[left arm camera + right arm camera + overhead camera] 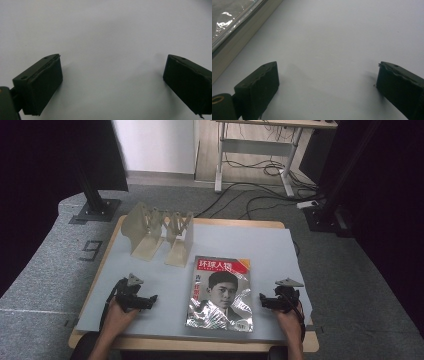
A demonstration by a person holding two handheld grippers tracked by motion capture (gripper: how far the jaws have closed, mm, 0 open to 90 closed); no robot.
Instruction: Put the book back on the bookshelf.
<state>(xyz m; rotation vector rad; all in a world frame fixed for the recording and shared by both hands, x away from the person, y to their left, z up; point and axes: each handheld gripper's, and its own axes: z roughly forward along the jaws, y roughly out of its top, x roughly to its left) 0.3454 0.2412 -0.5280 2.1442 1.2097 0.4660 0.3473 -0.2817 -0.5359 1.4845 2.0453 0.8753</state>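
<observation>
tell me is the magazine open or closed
Closed: the magazine lies flat on the table with its front cover up, wrapped in shiny plastic.

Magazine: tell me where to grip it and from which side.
Take the magazine by its right long edge, coming in low from the right with the right gripper, probably. It lies flat in glossy wrap on the mat, and those open jaws sit beside that edge.
</observation>
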